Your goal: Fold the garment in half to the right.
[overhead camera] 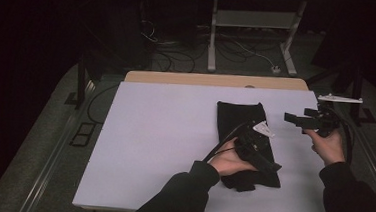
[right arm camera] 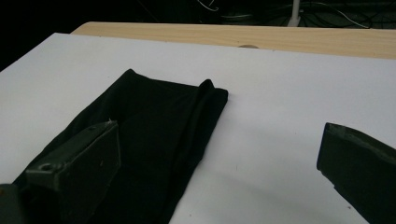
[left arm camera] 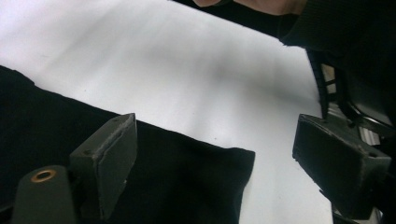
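Cloth, black and folded long, lies on the white table. Left gripper hovers over its near end, jaws apart and empty. Right gripper, also with jaws apart, is just right of it.

Dim lab: white-topped table, floor cables, metal stand.

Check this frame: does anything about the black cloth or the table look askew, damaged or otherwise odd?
Mostly tidy. The black cloth lies folded in a long strip on the white table, but its near end bunches unevenly under the left gripper, whose jaws stand open above it. A white tag sticks out at the cloth's right edge. No spill or damage shows.
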Action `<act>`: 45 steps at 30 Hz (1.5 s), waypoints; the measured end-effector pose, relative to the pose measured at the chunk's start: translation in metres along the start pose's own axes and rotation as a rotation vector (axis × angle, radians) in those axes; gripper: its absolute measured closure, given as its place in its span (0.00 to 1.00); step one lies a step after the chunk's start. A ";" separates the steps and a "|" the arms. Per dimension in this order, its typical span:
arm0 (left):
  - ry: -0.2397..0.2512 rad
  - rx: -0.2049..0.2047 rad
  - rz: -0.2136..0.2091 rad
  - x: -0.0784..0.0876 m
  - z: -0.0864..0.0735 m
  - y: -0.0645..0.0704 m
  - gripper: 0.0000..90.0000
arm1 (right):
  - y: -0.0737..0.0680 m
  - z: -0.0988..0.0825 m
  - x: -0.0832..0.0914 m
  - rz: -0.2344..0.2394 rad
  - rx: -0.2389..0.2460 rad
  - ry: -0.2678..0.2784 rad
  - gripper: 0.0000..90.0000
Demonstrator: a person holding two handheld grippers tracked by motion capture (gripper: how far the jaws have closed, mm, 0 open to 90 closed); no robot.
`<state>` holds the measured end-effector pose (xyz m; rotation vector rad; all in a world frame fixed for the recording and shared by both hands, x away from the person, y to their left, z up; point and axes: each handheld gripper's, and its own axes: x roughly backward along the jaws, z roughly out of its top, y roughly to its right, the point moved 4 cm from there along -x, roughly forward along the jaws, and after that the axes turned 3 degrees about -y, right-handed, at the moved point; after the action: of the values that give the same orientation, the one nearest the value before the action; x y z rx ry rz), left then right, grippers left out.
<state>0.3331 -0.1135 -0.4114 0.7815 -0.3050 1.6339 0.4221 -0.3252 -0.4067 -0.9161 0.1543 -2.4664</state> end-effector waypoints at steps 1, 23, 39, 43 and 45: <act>0.003 -0.004 0.008 0.002 0.000 -0.001 0.10 | 0.000 -0.001 0.001 0.000 0.001 -0.001 0.00; 0.043 -0.036 0.117 0.032 -0.014 -0.016 0.00 | -0.017 -0.018 0.025 0.020 0.067 0.003 0.00; 0.061 -0.031 0.149 0.052 -0.025 -0.020 0.00 | -0.029 -0.034 0.041 0.039 0.092 0.017 0.00; 0.055 -0.031 0.162 0.058 -0.032 -0.022 0.00 | -0.029 -0.041 0.042 0.040 0.087 0.014 0.00; 0.056 -0.025 0.165 0.061 -0.035 -0.023 0.00 | -0.030 -0.045 0.043 0.041 0.090 0.011 0.00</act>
<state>0.3422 -0.0403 -0.4029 0.7056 -0.3565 1.7999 0.3534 -0.3233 -0.4082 -0.8525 0.0651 -2.4200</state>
